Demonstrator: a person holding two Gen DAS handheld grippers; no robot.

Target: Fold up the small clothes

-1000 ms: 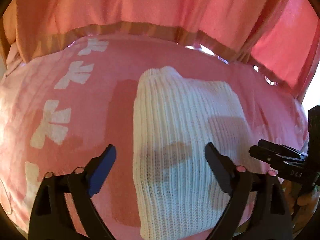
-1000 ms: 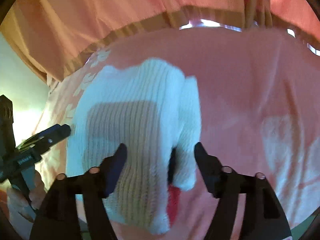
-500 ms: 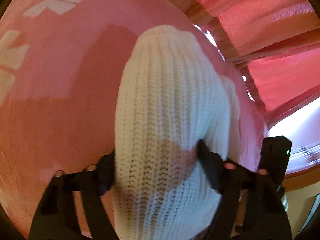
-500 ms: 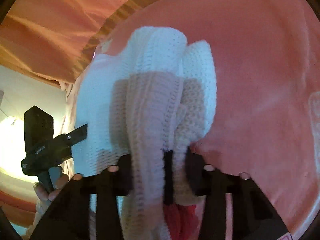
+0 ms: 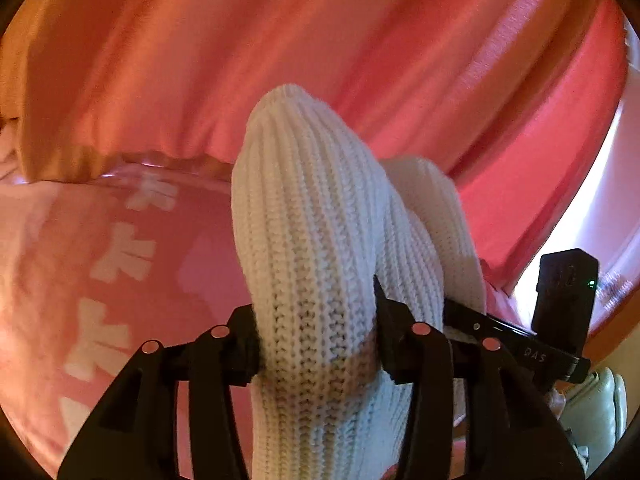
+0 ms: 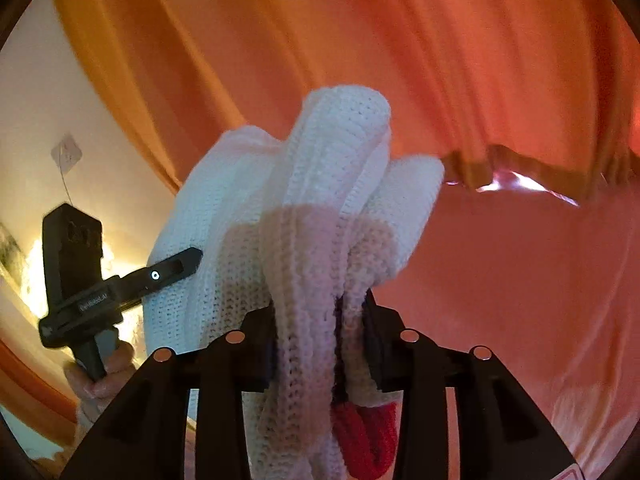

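Note:
A white ribbed knit garment (image 5: 312, 200) hangs bunched and lifted above the pink bedcover (image 5: 120, 260). My left gripper (image 5: 316, 320) has one thick fold of it between its pads, which press on the knit while the jaws are still closing. In the right wrist view the same garment (image 6: 340, 152) stands up in several folds. My right gripper (image 6: 318, 316) pinches them, its jaws opening slightly with the cloth still squeezed. A red knit piece (image 6: 366, 440) hangs below its pads. The two grippers hold the garment side by side.
Orange-pink curtains (image 5: 320, 40) hang behind the bed, also filling the right wrist view (image 6: 360, 40). The bedcover (image 6: 520, 300) spreads out on the right. A person's hand (image 6: 104, 372) grips the left tool. A wall socket (image 6: 66, 154) and a pale green cushion (image 5: 596, 412) sit at the edges.
Both grippers closed on the white knit garment, which lay flat on the bedcover, and raised it. Both views tilted up toward the curtains.

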